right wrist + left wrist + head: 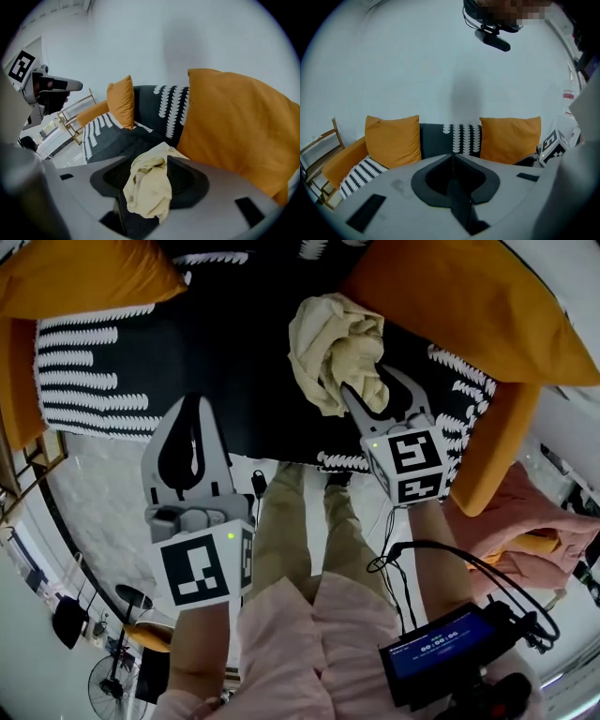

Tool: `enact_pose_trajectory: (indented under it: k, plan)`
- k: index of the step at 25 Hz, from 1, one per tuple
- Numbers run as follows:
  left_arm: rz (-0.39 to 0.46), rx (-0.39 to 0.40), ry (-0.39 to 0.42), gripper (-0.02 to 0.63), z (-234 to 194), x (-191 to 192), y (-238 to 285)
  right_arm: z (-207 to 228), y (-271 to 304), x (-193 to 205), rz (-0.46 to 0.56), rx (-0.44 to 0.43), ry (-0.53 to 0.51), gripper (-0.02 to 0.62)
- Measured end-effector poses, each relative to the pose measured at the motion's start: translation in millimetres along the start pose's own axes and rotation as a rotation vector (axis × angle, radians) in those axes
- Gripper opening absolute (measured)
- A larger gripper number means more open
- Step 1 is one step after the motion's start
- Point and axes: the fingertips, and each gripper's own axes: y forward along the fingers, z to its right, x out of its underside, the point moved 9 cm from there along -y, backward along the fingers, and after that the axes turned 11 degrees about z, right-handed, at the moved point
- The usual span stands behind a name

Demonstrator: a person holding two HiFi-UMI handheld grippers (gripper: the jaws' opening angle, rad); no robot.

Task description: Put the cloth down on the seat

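Observation:
A crumpled cream cloth is bunched above the black sofa seat, near the seat's right side. My right gripper is shut on the cloth, which spills out over the right gripper between its dark pads. Whether the cloth touches the seat is unclear. My left gripper hovers at the seat's front edge, shut and empty. In the left gripper view, the left gripper points at the sofa back with its jaws closed together.
Orange cushions lean at both ends of the sofa, and an orange armrest stands at the right. A pink fabric pile lies further right. A wooden frame stands left of the sofa. A cabled screen device hangs at my waist.

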Motion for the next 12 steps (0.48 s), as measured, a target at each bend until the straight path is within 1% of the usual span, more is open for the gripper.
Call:
enact_pose_trajectory:
  k: [6, 12]
  plan:
    - [0.037, 0.006, 0.005, 0.026, 6, -15, -5, -1, -15, -15, 0.044, 0.015, -0.025, 0.227]
    - [0.106, 0.002, 0.006, 0.026, 25, -44, -27, -3, -60, -50, 0.168, 0.044, -0.064, 0.206]
